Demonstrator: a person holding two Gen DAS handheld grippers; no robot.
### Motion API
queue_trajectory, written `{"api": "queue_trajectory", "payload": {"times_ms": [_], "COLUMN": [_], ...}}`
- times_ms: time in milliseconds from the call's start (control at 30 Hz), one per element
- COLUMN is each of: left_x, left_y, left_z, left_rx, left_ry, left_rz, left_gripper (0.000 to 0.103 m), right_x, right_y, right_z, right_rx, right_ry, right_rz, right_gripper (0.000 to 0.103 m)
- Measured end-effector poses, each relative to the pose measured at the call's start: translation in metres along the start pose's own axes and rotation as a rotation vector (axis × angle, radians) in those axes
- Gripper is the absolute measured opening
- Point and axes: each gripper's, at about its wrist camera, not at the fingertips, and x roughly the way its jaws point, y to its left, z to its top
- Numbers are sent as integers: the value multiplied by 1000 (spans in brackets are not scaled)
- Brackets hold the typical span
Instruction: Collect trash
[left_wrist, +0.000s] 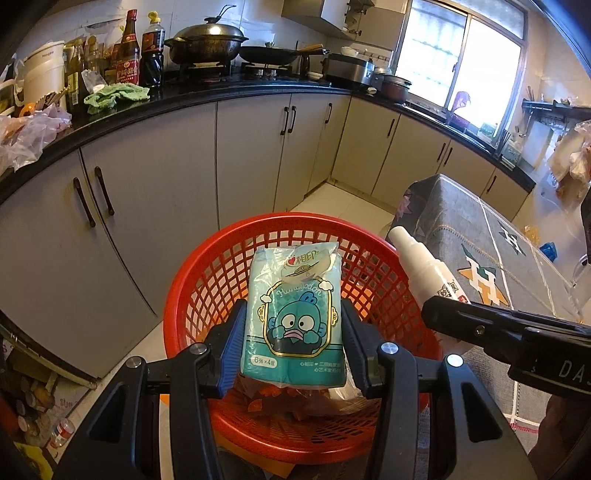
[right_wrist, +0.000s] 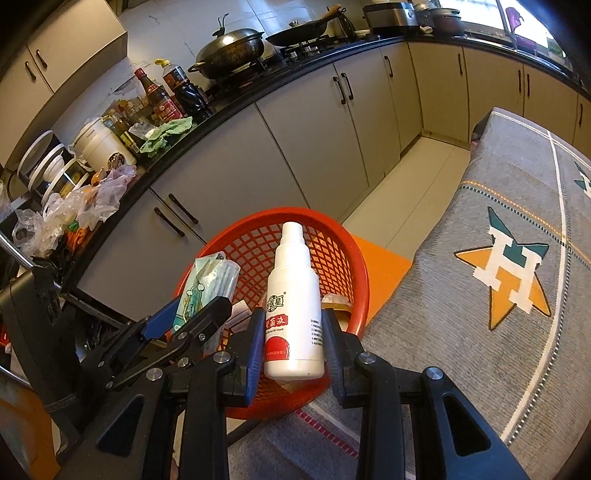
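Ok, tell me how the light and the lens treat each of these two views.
Left wrist view: the window is blown out white, the counter edge bows from fisheye, and the tissue pack in the left gripper is sharp. Right wrist view: evenly lit, the white spray bottle in the right gripper is crisp, and the cabinets curve strongly.

Premises: domestic kitchen. Black worktop (left_wrist: 229, 92) over grey cupboards (left_wrist: 155, 177); lidded wok (left_wrist: 207, 40) on gas hob at 12 o'clock; sauce bottles (left_wrist: 140, 48) at 11 o'clock; window (left_wrist: 458, 55) at 1 o'clock.
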Motion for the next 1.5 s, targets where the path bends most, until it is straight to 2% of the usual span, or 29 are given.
{"api": "queue_trajectory", "payload": {"times_ms": [533,733,767,800,833,967,1033,1133,1267,1400,1500], "left_x": [7,6,5,4,2,-9,-20,-41,-75,-101,-116], "left_y": [2,4,4,4,5,3,2,-4,-19,-40,-56], "left_z": [0,0,0,0,0,-1,-2,-8,-24,-42,-58], "left_rx": [-11,-13,-16,-21,-28,-30,-33,-18,36,99,147], "left_ry": [25,29,27,27,23,1,-27,-78,-167,-219,-232], "left_rz": [0,-12,-12,-14,-15,-8,0,25,83,148,196], "left_gripper": [48,54,62,71,73,74,74,83,94,99,100], "right_x": [8,-3,-6,-9,-13,-34,-48,-73,-105,-138,-166], "right_y": [-2,-1,0,0,0,-2,-4,-3,-3,-5,-9], "right_z": [1,1,1,1,1,-5,-12,-29,-55,-86,-112], "right_rx": [7,7,6,7,10,6,3,-32,-72,-107,-113], "right_ry": [12,-22,-29,-37,-46,-91,-119,-173,-244,-295,-344], "right_rz": [1,-3,-6,-10,-15,-50,-84,-171,-272,-355,-416], "right_gripper": [35,36,36,39,42,48,58,69,79,91,93]}}
